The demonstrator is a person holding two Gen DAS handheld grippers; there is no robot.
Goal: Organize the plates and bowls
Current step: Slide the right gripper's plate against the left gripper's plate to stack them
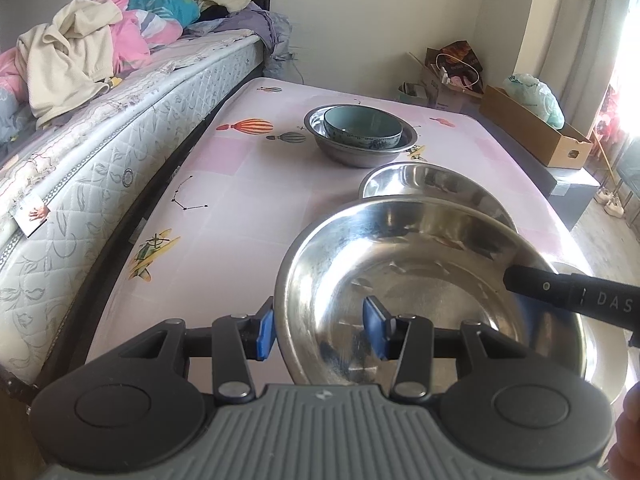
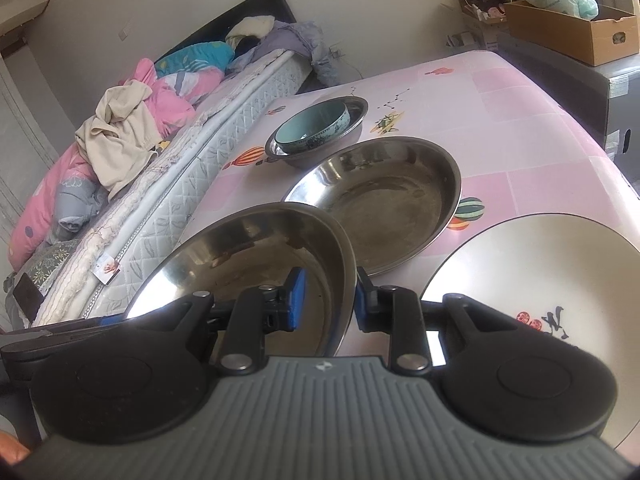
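Steel dish (image 1: pixel 432 300) held above pink table (image 1: pixel 240 200), rim straddled on both sides | second steel dish (image 2: pixel 380 200) just beyond, likely nesting target | left gripper (image 1: pixel 320 328) pads either side of near rim, clamp uncertain | right gripper (image 2: pixel 328 300) clamped on opposite rim, both angled downward.

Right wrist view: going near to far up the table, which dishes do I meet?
Steel bowl in the right claw → empty steel bowl → teal bowl nested in the far steel bowl.
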